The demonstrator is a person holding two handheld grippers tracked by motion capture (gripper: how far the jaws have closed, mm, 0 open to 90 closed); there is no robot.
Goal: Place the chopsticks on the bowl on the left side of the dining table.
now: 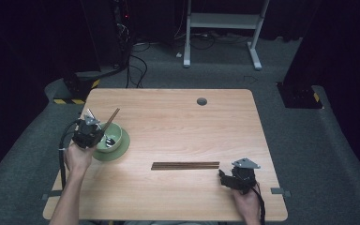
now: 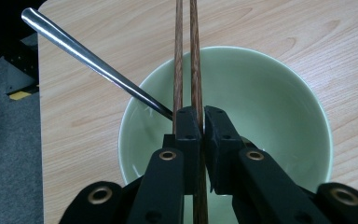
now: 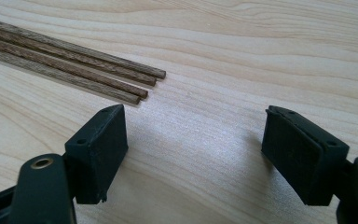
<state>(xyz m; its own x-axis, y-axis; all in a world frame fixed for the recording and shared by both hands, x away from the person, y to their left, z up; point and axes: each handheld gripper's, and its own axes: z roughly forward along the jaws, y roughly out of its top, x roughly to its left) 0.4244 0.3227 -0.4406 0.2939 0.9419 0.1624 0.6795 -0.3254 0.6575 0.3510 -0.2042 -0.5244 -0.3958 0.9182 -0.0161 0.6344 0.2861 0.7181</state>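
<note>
Chopsticks (image 1: 111,118): from the high view, we see the left gripper (image 1: 88,135) holding a pair over the green bowl (image 1: 115,140), tilted; they may tip out.

Left gripper view: jaws clamped on both sticks, spoon (image 2: 93,61) beside them; lower ends hidden.

Right gripper view: jaws wide apart, empty, spare chopsticks (image 3: 70,70) just ahead, cut off.

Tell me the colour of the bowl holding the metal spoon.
Pale green ceramic bowl; clearest in the left gripper view.

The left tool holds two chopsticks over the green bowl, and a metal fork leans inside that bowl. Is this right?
Not quite. The left tool does hold two chopsticks over the green bowl, but the left gripper view shows a plain metal handle, with its end hidden in the bowl.
</note>
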